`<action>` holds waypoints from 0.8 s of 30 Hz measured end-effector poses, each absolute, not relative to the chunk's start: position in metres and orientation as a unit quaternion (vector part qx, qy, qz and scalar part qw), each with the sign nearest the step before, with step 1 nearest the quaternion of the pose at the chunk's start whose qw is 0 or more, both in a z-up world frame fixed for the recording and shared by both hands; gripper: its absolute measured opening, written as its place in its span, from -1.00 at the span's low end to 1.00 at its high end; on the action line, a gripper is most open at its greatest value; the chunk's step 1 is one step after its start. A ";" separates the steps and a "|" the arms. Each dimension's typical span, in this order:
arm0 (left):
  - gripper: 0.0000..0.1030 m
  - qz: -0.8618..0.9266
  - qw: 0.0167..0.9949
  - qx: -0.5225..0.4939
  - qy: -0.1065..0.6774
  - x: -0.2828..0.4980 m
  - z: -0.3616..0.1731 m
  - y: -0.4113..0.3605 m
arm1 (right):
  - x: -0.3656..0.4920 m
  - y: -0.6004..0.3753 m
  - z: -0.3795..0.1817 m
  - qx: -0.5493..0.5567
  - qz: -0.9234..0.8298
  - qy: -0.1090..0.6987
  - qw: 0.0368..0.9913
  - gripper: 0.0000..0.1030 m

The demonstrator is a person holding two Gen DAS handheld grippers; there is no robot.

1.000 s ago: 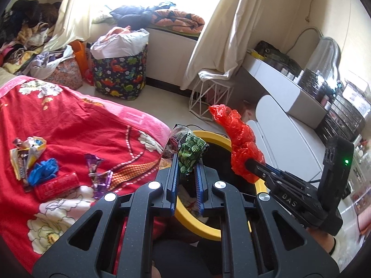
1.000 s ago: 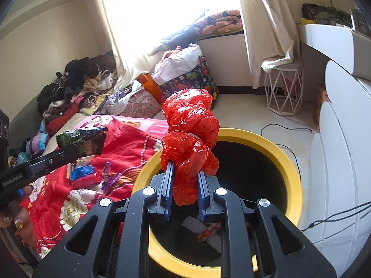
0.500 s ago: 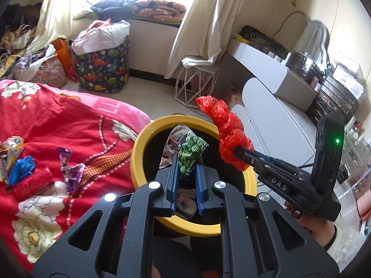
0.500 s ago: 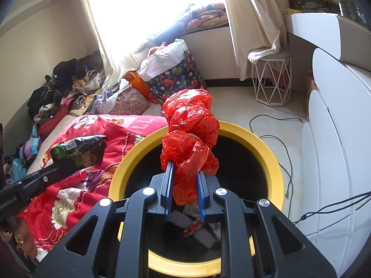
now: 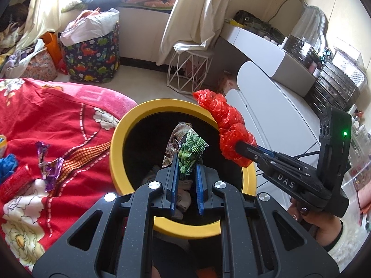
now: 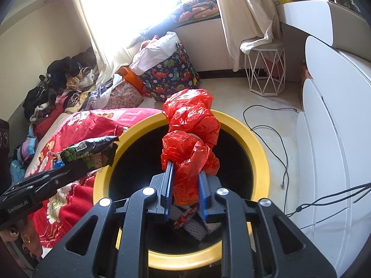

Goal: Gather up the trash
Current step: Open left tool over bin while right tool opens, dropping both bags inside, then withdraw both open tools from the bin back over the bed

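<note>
Both grippers have been carried from beside the bed to a place over the round black bin with the yellow rim (image 5: 120,139), whose mouth now fills the middle of each view; the red flowered bedspread (image 5: 58,120) has slid off to the left. The left gripper (image 5: 187,162) is seen with its jaws opening, the crumpled green foil snack wrapper (image 5: 191,153) between them and not yet fallen; the right gripper (image 6: 184,176) is likewise opening around the scrunched red plastic bag (image 6: 191,139), which stands above the bin's mouth. Both pieces are judged very light, soft and springy; the foil is likely slick, so a pinch on a bunched fold serves best, and either may cling to a pad instead of dropping. More wrappers are left on the bedspread, a purple foil one (image 5: 49,164) among them. "DAS" is read on the right gripper's body in the left view; "GenRobot_AI" on the left gripper's body in the right view.
</note>
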State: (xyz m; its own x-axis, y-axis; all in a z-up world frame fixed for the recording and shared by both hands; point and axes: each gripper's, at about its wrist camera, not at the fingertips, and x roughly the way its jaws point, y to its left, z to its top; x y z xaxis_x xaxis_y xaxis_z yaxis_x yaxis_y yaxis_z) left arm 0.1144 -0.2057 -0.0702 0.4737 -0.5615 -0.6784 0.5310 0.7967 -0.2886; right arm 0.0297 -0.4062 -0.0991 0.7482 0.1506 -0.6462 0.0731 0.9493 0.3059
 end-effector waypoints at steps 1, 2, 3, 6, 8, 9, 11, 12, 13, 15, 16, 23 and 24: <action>-0.65 -0.316 0.858 -0.020 0.404 0.116 -0.071 -0.207 | 0.029 -0.408 -0.101 0.159 0.016 0.357 0.920 -0.57; -0.28 -0.313 0.857 -0.028 0.407 0.119 -0.072 -0.205 | 0.028 -0.409 -0.101 0.162 0.012 0.358 0.920 -0.41; 0.08 -0.311 0.858 -0.037 0.408 0.120 -0.072 -0.203 | 0.027 -0.412 -0.102 0.167 0.007 0.357 0.919 -0.22; 0.53 -0.297 0.866 -0.050 0.400 0.120 -0.070 -0.194 | 0.025 -0.416 -0.102 0.178 0.000 0.352 0.919 -0.05; 0.75 -0.282 0.877 -0.044 0.388 0.117 -0.067 -0.187 | 0.024 -0.417 -0.101 0.179 -0.002 0.349 0.920 0.10; 0.77 -0.277 0.880 -0.045 0.384 0.117 -0.066 -0.185 | 0.024 -0.417 -0.101 0.181 -0.001 0.347 0.920 0.13; 0.77 -0.265 0.884 -0.052 0.381 0.116 -0.065 -0.175 | 0.024 -0.414 -0.100 0.181 0.002 0.345 0.921 0.16; 0.78 -0.260 0.886 -0.054 0.379 0.116 -0.064 -0.173 | 0.024 -0.413 -0.099 0.179 0.004 0.344 0.922 0.19; 0.78 -0.254 0.889 -0.056 0.377 0.115 -0.063 -0.169 | 0.024 -0.409 -0.098 0.177 0.006 0.343 0.923 0.20; 0.78 -0.242 0.894 -0.061 0.372 0.115 -0.060 -0.160 | 0.024 -0.405 -0.095 0.175 0.012 0.339 0.924 0.27; 0.78 -0.238 0.896 -0.063 0.370 0.115 -0.059 -0.156 | 0.024 -0.402 -0.093 0.174 0.015 0.336 0.926 0.29; 0.78 -0.196 0.915 -0.069 0.345 0.116 -0.048 -0.126 | 0.025 -0.377 -0.081 0.159 0.040 0.322 0.932 0.39; 0.78 -0.193 0.917 -0.070 0.343 0.116 -0.047 -0.123 | 0.025 -0.372 -0.080 0.155 0.046 0.321 0.933 0.39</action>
State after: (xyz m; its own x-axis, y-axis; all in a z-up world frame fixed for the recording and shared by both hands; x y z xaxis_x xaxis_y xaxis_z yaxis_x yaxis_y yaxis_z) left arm 0.1160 -0.1232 -0.0469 0.6906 -0.4017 -0.6014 0.3056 0.9158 -0.2607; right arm 0.0249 -0.3715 -0.0798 0.7897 0.1849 -0.5850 0.0144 0.9476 0.3191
